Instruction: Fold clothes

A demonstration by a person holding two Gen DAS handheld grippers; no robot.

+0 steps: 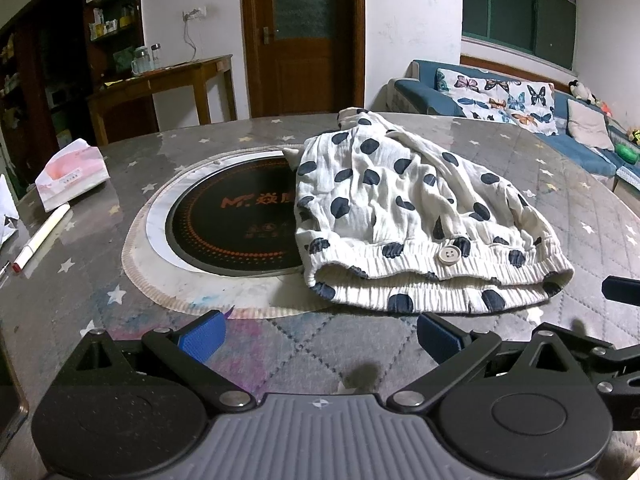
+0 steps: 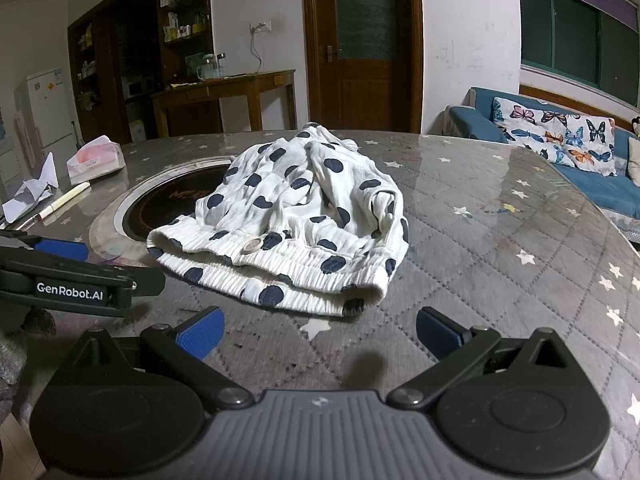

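- Tissue pack (image 1: 72, 174) at table's (image 1: 560, 208) left, tissue poking out
- Left gripper (image 1: 320, 334) spread, empty, low over table
- Spotted shorts (image 1: 416, 216) crumpled just ahead, apart
- Right gripper (image 2: 319, 330) spread, empty

We count 1 spotted garment (image 1: 404, 200), 1 button (image 1: 447, 255), 2 grippers w/ 2 blue pads each, 1 tissue pack (image 1: 72, 174), 1 pen (image 1: 42, 238).
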